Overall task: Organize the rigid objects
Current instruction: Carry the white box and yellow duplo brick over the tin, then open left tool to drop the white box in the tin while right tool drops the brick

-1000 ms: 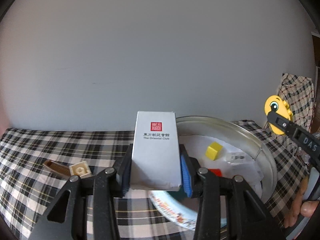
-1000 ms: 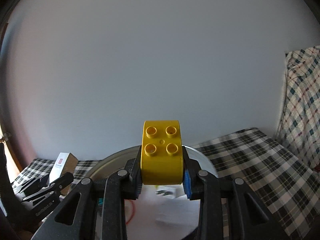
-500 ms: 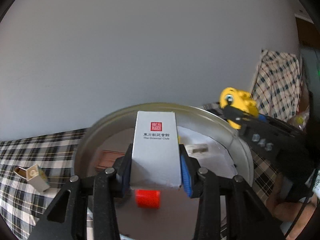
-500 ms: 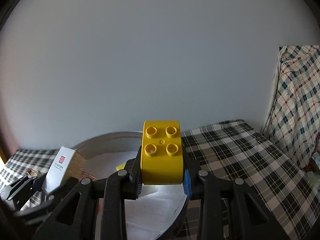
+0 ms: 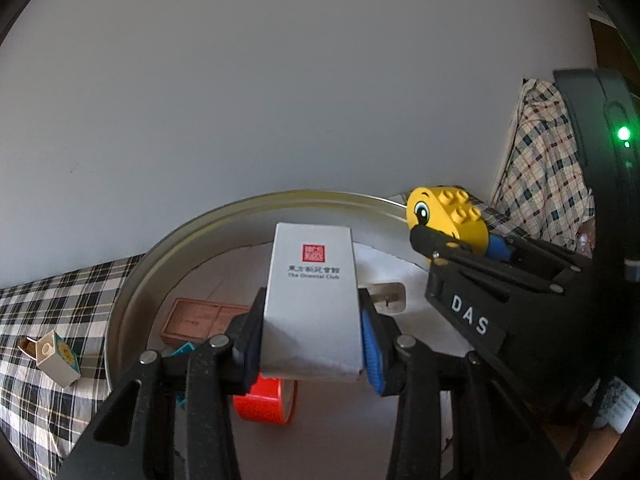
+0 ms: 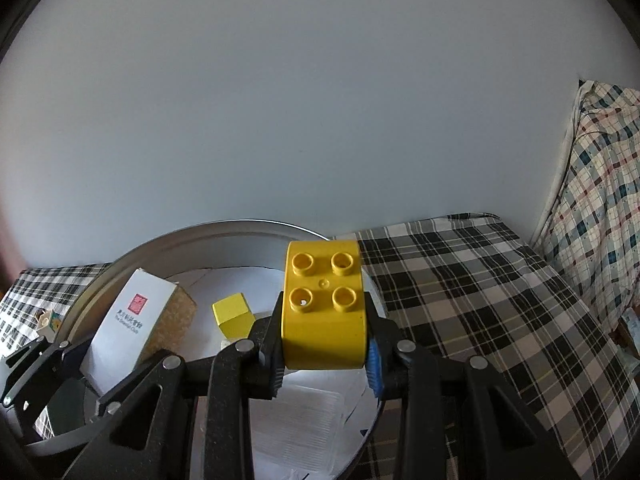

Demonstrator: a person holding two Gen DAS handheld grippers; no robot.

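My left gripper [image 5: 312,344] is shut on a white box with a red seal [image 5: 312,300] and holds it above the round metal tray [image 5: 168,240]. The box also shows in the right wrist view [image 6: 132,316]. My right gripper [image 6: 326,356] is shut on a yellow toy brick with four studs [image 6: 324,304], held over the tray's right side [image 6: 240,232]. In the left wrist view the brick [image 5: 448,216] shows a cartoon eye. In the tray lie a red roll [image 5: 266,402], a wooden piece [image 5: 200,320], a small clear packet [image 5: 386,294] and a yellow cube [image 6: 234,314].
The tray stands on a black and white checked cloth [image 6: 460,280]. A small cream toy block [image 5: 56,358] lies on the cloth left of the tray. A grey wall is behind. A checked fabric [image 6: 600,200] hangs at the right.
Both grippers have moved in over the tray with their objects still held. The right gripper now sits close beside the left one.
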